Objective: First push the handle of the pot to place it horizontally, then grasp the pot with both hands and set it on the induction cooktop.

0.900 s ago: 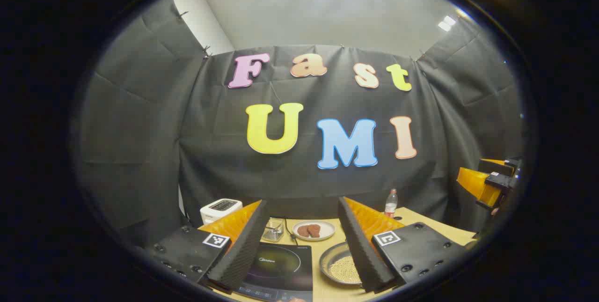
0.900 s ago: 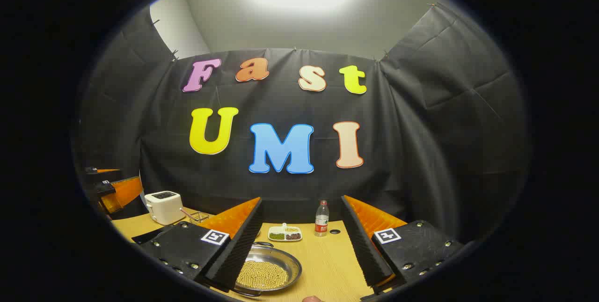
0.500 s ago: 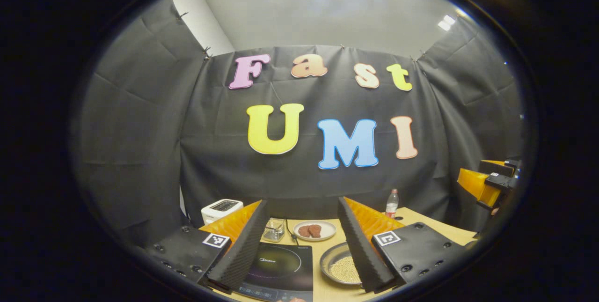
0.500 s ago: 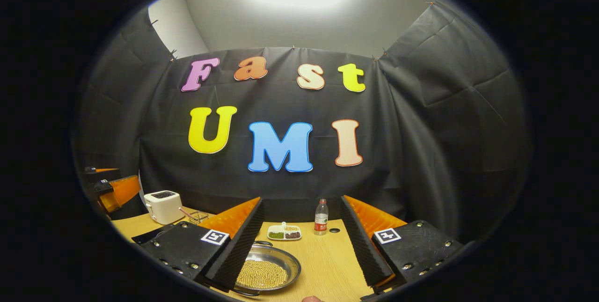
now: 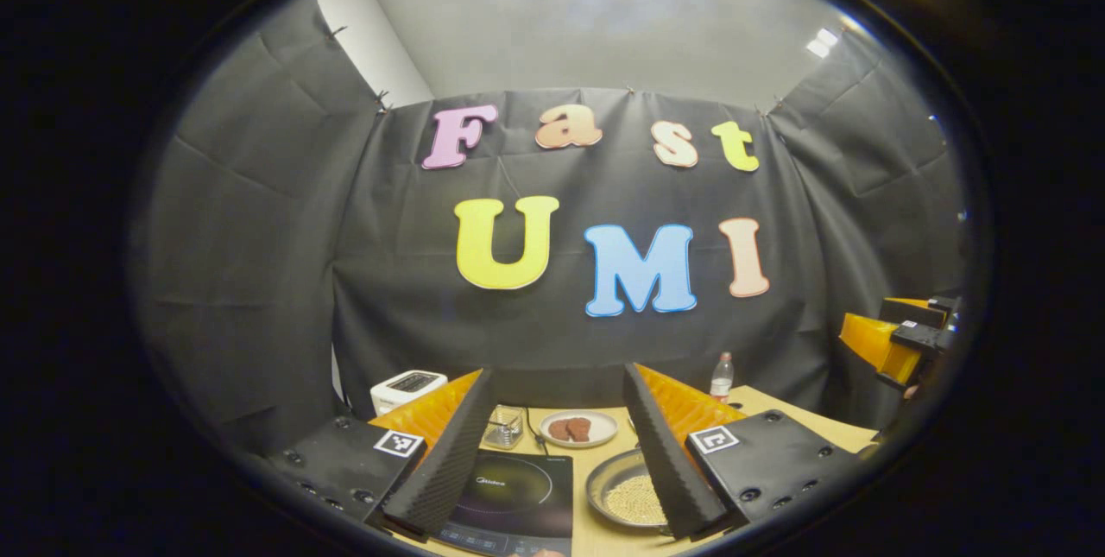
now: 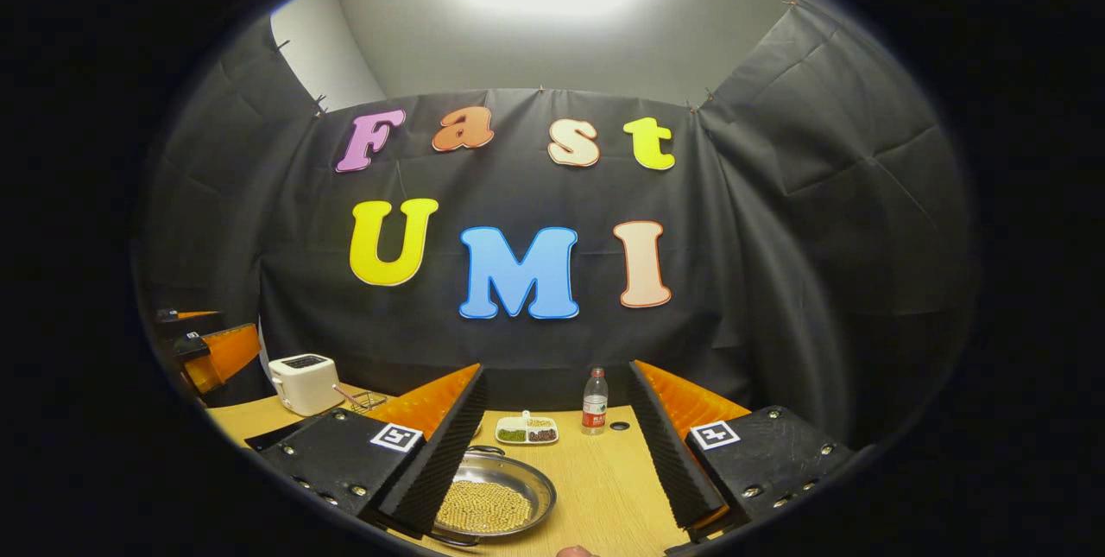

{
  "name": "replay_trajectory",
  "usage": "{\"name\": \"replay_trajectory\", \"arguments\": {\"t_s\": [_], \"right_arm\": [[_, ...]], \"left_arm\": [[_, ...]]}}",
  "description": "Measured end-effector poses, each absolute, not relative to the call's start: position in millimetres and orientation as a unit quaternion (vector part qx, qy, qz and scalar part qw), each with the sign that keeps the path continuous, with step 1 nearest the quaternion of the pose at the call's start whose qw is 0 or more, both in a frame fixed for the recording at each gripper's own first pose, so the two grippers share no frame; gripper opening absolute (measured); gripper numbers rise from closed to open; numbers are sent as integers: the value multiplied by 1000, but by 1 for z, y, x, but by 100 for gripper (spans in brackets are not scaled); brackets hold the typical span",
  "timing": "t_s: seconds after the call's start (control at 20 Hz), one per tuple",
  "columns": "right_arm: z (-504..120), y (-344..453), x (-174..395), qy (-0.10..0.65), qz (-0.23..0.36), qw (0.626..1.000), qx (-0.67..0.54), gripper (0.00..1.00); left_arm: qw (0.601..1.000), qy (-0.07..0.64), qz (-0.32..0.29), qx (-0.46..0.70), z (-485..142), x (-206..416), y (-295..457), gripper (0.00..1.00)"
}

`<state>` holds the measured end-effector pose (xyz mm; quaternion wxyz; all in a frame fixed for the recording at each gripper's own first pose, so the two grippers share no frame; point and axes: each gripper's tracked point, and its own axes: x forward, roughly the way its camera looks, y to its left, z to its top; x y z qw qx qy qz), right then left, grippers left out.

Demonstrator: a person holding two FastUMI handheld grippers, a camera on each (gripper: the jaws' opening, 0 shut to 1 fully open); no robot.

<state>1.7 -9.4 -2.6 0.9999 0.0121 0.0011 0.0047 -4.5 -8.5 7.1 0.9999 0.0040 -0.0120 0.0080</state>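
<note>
Barely any shift since 0.9 s ago: both grippers stay raised above the table, w/ a slight tilt. Left gripper and right gripper hold jaws spread, empty, likely poised before the handle push. One pot of beans sits near, just right of one induction cooktop. Also one toaster, one bottle.

The pot is half hidden behind a finger; its handle cannot be made out.
</note>
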Motion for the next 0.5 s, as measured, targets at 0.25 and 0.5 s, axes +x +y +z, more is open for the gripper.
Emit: {"name": "replay_trajectory", "arguments": {"t_s": [0.25,0.5], "right_arm": [[-9,-21,6,14,-5,1000,8,97],[-15,-25,7,25,-1,1000,7,78]], "left_arm": [[1000,-15,13,2,9,-7,-13,96],[1000,-18,16,5,11,-9,-18,99]]}}
